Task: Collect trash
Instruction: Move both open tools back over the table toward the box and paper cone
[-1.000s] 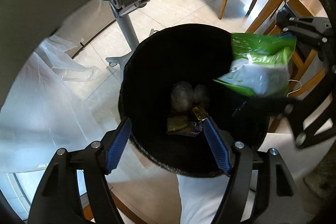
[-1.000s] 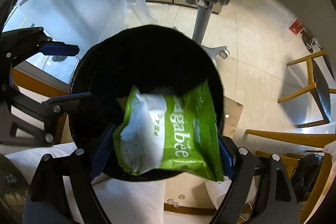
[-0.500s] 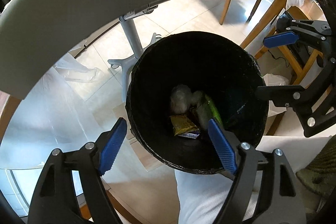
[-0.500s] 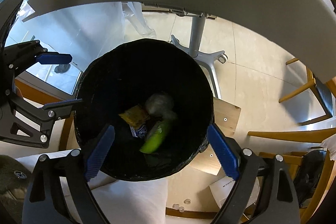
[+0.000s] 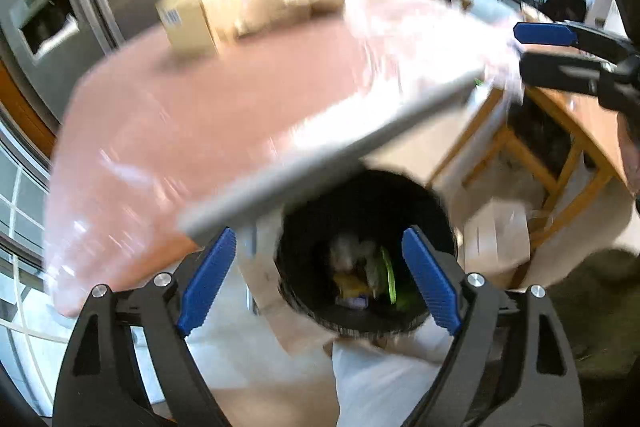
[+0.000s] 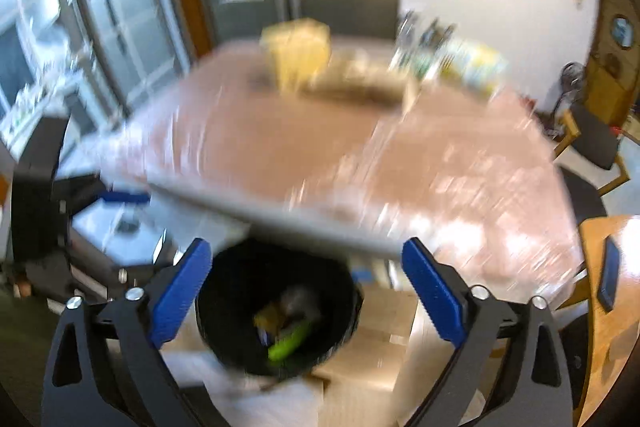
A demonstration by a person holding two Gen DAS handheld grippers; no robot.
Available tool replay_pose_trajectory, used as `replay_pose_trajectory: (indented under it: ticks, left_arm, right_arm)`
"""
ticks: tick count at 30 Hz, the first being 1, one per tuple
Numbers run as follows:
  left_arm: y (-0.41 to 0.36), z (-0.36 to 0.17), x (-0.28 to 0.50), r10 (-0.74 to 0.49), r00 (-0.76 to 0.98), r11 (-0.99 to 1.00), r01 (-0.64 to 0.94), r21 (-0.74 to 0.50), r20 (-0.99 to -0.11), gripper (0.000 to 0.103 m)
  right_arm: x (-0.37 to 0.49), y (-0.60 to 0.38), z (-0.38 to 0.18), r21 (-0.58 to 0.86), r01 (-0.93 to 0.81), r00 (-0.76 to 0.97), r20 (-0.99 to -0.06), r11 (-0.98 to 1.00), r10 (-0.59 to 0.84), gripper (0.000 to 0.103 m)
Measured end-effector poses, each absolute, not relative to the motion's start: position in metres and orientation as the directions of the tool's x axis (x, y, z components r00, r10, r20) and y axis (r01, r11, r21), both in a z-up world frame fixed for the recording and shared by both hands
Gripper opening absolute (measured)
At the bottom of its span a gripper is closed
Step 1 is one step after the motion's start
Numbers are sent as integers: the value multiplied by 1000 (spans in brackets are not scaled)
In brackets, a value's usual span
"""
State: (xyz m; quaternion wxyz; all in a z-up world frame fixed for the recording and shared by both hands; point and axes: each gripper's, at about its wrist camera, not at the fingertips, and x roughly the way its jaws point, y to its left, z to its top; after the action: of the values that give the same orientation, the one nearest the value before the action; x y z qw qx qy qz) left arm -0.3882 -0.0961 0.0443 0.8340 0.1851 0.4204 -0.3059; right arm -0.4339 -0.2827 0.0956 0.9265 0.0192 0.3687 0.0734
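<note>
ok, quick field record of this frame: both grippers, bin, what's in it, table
left gripper: jaws opening, nothing between them
right gripper: jaws opening, nothing between them
bin: black, round, on the floor below the table edge
bin contents: green snack bag, yellow wrapper, pale crumpled wad
table: pinkish top under clear plastic; cardboard box and blurred packages at the far side
image quality: heavy motion blur in both views
</note>
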Motion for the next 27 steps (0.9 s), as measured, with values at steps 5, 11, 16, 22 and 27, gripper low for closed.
replay_pose_trajectory:
  ticks: [5, 11, 16, 22, 27]
  left_arm:
    - [-87, 115, -373, -374, 706, 831, 543, 120, -601, 101]
    - [-90, 132, -311, -353, 743, 859, 499, 118, -568, 101]
    - [-100, 116, -266, -310, 747, 838, 507, 203, -588, 101]
    - [-108, 100, -214, -314, 692, 785, 574, 231, -650, 101]
    - [-119, 89, -178, -330, 655, 750, 619, 232, -680, 101]
  right_arm:
    - [-438, -294, 154, 41, -3, 916, -401, 999, 19, 99]
    - [-357, -323, 134, 206, 95, 834, -550, 974, 35, 99]
    - [-288, -338, 102, 249, 205, 741, -671, 946, 16, 99]
    - [-223, -352, 72, 405, 349, 644, -759, 845, 98, 99]
    - [-180, -354, 51, 347, 452, 549, -834, 822, 50, 99]
